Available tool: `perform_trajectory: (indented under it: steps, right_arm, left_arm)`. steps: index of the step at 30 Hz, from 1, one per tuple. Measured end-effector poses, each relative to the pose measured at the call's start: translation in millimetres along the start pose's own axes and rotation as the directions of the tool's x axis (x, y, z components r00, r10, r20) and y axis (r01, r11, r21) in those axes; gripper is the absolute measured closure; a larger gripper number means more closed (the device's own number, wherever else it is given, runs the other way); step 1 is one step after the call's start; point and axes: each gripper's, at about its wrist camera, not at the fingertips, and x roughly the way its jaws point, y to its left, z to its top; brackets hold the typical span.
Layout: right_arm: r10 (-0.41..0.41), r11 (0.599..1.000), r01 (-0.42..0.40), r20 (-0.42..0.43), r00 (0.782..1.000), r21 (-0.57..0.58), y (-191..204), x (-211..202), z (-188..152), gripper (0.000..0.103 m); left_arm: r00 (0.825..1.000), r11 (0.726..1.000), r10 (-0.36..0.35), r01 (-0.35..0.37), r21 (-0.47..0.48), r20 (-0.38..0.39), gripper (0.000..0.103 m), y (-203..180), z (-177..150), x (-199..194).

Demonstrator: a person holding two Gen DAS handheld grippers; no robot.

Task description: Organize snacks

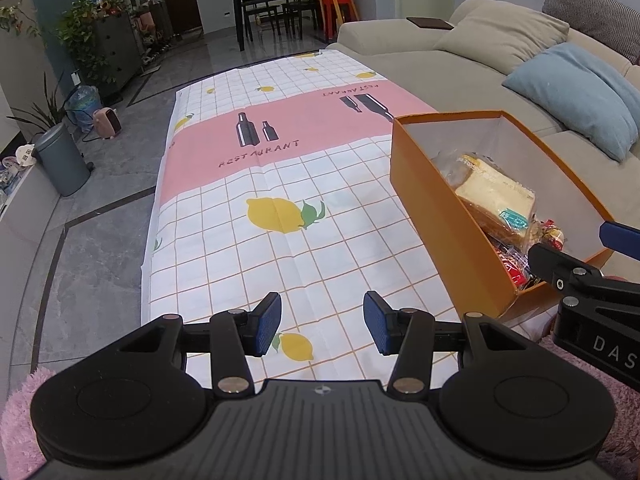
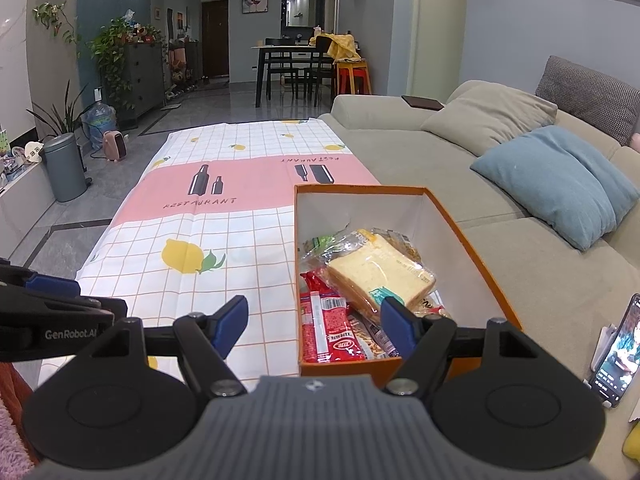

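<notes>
An orange box (image 2: 460, 232) stands on the lemon-print tablecloth (image 2: 224, 240) at the table's right side, near the sofa. It holds a bagged bread slice (image 2: 380, 272), red snack packets (image 2: 328, 328) and other wrapped snacks. In the left wrist view the box (image 1: 432, 208) is to the right, with the bread (image 1: 496, 196) inside. My left gripper (image 1: 322, 326) is open and empty above the near part of the cloth. My right gripper (image 2: 314, 324) is open and empty, its fingers either side of the box's near left corner.
A beige sofa (image 2: 420, 148) with a blue cushion (image 2: 560, 184) runs along the right. A phone (image 2: 616, 356) stands propped at the near right. A grey bin (image 2: 64, 168) and a small heater (image 2: 116, 146) stand on the floor at left. A dining table (image 2: 296, 64) is far back.
</notes>
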Motion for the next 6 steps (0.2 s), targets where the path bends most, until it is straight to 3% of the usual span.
perform_trajectory:
  steps: [6]
  right_arm:
    - [0.002, 1.000, -0.002, -0.006, 1.000, -0.002, -0.4, 1.2, -0.1, 0.031]
  left_arm:
    - [1.000, 1.000, 0.005, -0.005, -0.004, -0.007, 0.047, 0.9, -1.2, 1.6]
